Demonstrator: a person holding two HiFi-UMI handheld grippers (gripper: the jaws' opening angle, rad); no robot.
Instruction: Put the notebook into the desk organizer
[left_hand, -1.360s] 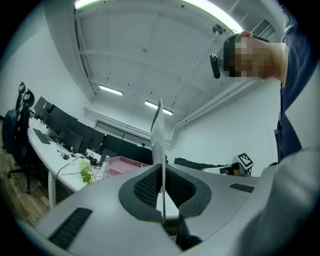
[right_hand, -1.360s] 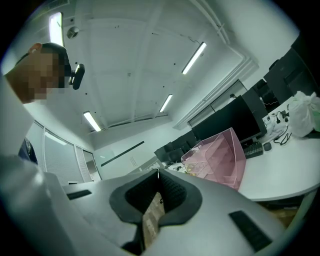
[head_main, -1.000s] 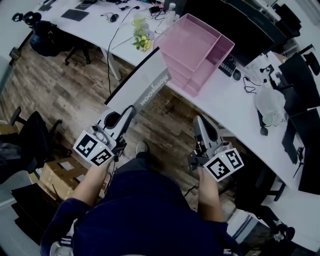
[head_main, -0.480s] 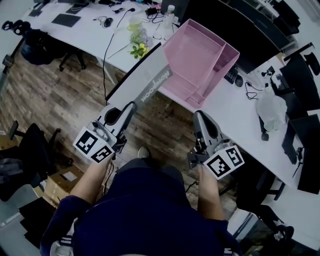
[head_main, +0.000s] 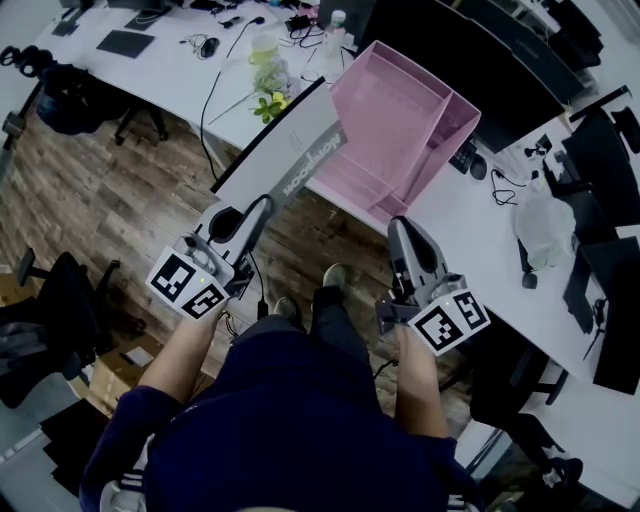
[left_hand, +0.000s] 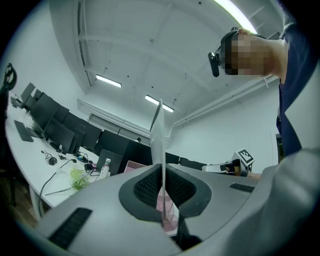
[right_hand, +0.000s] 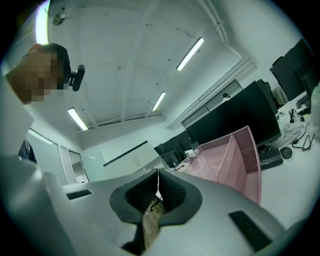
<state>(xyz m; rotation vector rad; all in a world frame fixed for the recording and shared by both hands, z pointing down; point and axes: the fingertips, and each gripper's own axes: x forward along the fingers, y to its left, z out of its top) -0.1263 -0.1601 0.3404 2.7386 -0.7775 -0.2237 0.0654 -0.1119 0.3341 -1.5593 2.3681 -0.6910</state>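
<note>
White desk (head_main: 470, 225) ahead; notebook (head_main: 290, 165) clamped in left gripper (head_main: 262, 206), not yet in desk organizer (head_main: 400, 110) at 1 o'clock; right gripper (head_main: 400, 226) closed, empty.

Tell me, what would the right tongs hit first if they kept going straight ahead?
Probably the near end of the pink desk organizer on the white desk: the right tongs point at it with nothing between. Depth is unclear, so that's a guess.

Grey notebook (head_main: 285, 162) aloft near pink organizer (head_main: 398, 108)
</note>
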